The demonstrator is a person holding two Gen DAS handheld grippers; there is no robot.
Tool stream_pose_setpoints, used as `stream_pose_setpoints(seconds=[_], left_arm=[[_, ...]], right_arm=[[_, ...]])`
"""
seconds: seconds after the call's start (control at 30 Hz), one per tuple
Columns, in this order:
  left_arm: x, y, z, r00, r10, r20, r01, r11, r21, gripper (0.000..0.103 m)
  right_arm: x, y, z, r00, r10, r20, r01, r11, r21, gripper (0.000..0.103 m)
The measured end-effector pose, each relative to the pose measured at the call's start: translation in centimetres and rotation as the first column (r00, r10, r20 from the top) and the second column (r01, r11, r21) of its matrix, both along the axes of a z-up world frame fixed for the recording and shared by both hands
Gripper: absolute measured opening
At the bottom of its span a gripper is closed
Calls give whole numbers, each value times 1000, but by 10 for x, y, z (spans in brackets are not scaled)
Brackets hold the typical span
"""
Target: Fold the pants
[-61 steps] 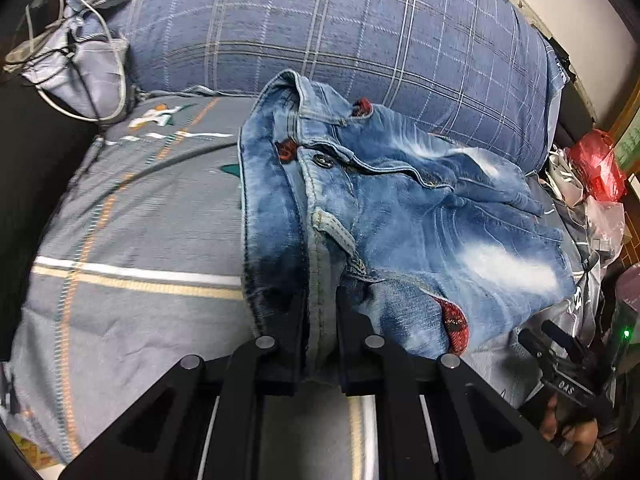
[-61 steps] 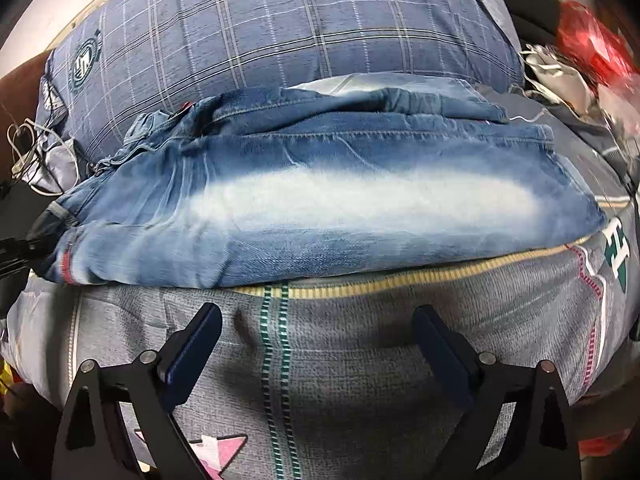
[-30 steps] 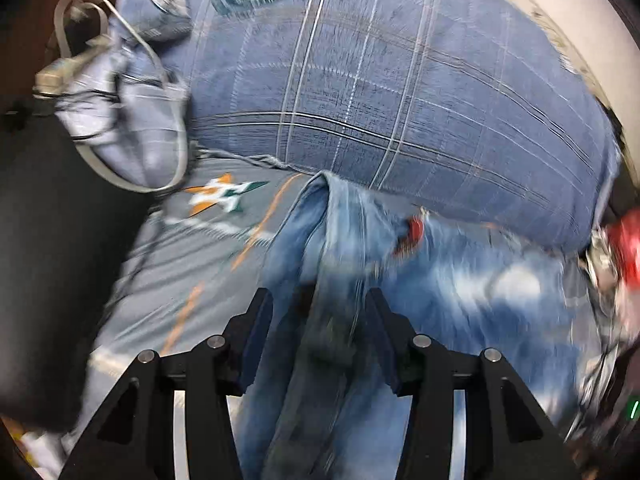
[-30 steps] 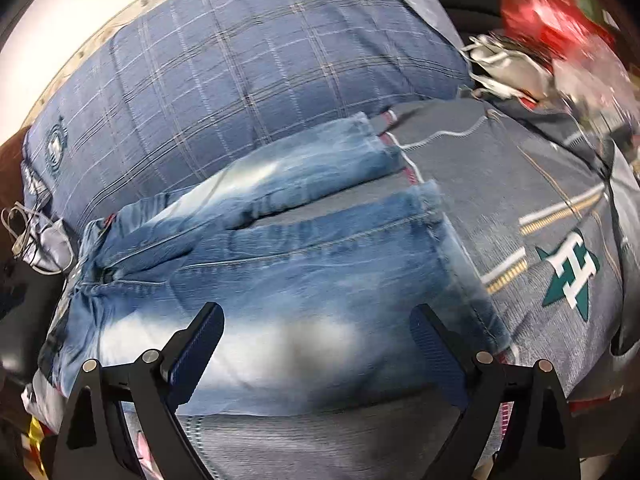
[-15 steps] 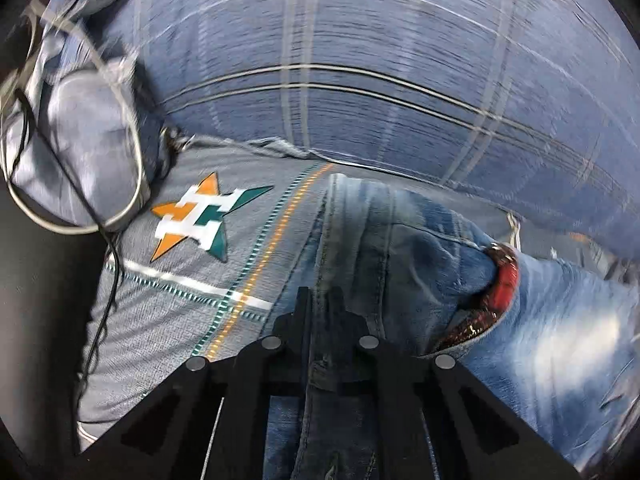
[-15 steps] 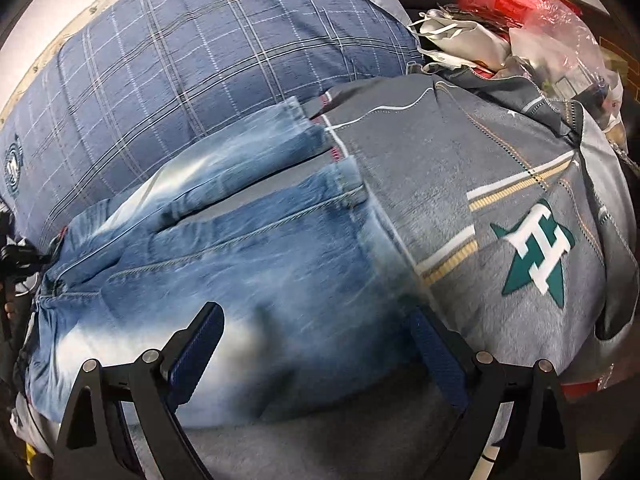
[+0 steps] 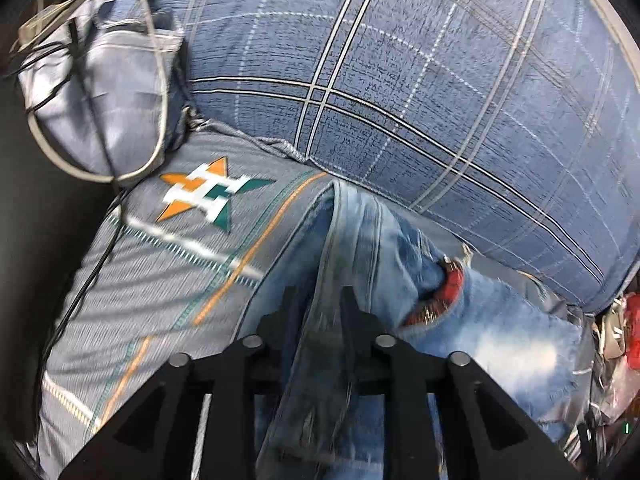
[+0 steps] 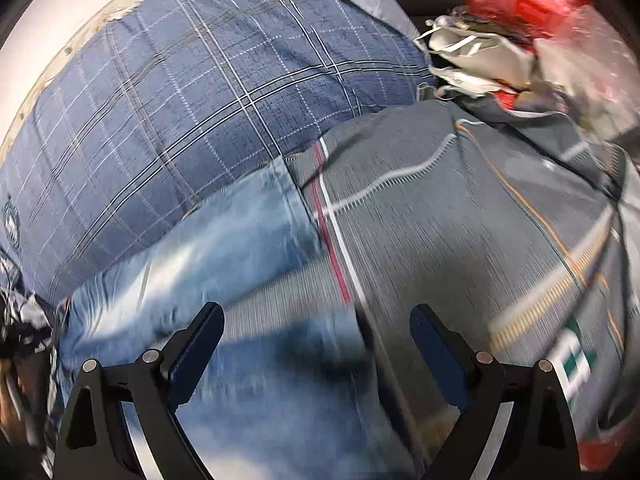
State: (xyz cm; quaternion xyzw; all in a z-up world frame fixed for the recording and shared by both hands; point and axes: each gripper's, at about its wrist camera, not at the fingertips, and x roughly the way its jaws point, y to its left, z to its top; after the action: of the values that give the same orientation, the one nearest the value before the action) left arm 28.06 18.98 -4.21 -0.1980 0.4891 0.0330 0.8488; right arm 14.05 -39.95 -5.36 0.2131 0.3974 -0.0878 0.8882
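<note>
Faded blue jeans [image 7: 400, 272] lie on a grey bedsheet [image 7: 168, 264] in front of a blue plaid pillow [image 7: 420, 80]. My left gripper [image 7: 318, 300] is shut on the waistband edge of the jeans, with denim pinched between its black fingers. A red pocket lining [image 7: 444, 292] shows to its right. In the right wrist view the jeans' legs [image 8: 224, 264] spread out with both hems at the centre. My right gripper [image 8: 316, 336] is open and empty, just above the nearer leg's hem.
A grey bag with looped white cables [image 7: 92, 80] sits at the bed's left end. Red and clear plastic bags [image 8: 532, 12] and crumpled white items lie at the right end. A star logo [image 7: 204, 196] marks the sheet.
My left gripper let go of the waistband, opened, then closed on it again and pulled it toward the pillow. My right gripper stayed open and moved right along the legs to the hems.
</note>
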Motion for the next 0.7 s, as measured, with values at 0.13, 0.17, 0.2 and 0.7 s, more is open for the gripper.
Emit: stream_pose_setpoints(seconds=[0.13, 0.17, 0.2, 0.7], left_arm=[[-34, 2, 8, 999, -33, 17, 34, 999, -15, 26], [-43, 1, 9, 999, -42, 20, 42, 999, -12, 26], [-48, 1, 8, 999, -48, 23, 48, 999, -10, 26], [-115, -60, 31, 966, -246, 85, 234, 963, 132, 41]], right_arm=[[36, -2, -17, 997, -29, -66, 32, 998, 46, 86], [47, -4, -24, 995, -45, -87, 51, 996, 71, 84], [55, -6, -29, 993, -56, -108, 66, 994, 89, 74], [-3, -39, -41, 981, -155, -117, 181, 949, 257, 28]])
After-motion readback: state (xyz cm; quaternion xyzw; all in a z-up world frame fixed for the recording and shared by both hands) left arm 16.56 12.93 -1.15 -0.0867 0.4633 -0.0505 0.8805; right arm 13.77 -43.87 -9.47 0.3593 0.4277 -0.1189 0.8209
